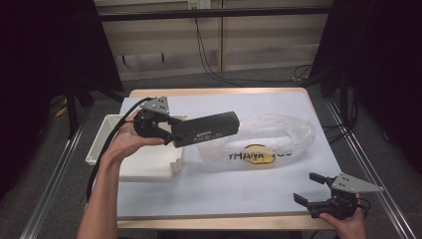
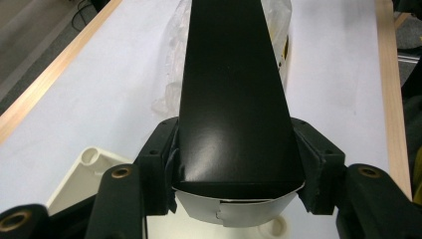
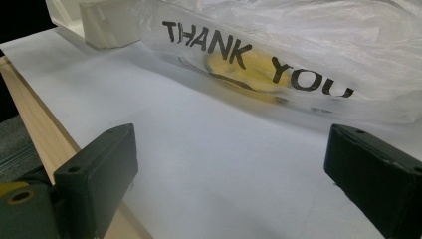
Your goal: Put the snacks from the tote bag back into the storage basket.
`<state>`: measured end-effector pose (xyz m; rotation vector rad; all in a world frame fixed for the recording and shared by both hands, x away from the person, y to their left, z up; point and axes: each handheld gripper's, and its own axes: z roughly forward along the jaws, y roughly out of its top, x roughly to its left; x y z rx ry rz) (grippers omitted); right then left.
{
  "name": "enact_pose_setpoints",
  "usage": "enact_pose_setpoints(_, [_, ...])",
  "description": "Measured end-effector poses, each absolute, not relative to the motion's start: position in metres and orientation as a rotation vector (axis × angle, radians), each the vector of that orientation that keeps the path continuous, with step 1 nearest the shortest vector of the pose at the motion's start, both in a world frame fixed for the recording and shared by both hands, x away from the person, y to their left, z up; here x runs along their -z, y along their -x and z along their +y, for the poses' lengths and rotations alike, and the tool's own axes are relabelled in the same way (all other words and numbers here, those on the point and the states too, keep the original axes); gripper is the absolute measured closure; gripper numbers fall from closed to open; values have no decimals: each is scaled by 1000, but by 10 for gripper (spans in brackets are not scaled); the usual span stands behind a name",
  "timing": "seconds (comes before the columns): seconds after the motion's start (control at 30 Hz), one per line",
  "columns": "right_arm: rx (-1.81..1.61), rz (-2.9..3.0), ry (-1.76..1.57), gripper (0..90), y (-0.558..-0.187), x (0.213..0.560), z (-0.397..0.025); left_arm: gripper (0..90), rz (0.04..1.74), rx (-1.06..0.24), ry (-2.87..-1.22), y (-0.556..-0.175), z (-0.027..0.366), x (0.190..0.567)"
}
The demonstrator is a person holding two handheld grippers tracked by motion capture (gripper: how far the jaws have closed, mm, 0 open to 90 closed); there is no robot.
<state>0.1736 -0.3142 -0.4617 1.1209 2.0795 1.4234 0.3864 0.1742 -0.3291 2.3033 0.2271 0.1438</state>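
Between the left tool's jaws, black box, clamped, pointing away

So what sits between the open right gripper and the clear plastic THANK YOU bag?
Nothing: in the right gripper view, bare white table cover runs from the right gripper to the clear plastic bag.

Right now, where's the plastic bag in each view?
High view: bag lies mid-table, right of the black box.
Left gripper view: bag peeks out behind the box, top centre.
Right gripper view: bag spans the top.
Shared landmark: white tray.
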Motion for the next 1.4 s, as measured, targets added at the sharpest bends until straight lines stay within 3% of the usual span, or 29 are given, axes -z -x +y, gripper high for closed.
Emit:
enact_pose_setpoints(0.6, [-1413,2082,-1112,66,-174,461,-313,436,349,-221,-2236,-385,219,329])
enact_pose_setpoints(1.4, [-1411,2089,-1112,69,-177,462,-311,436,533,-292,-2189,-387,309,347])
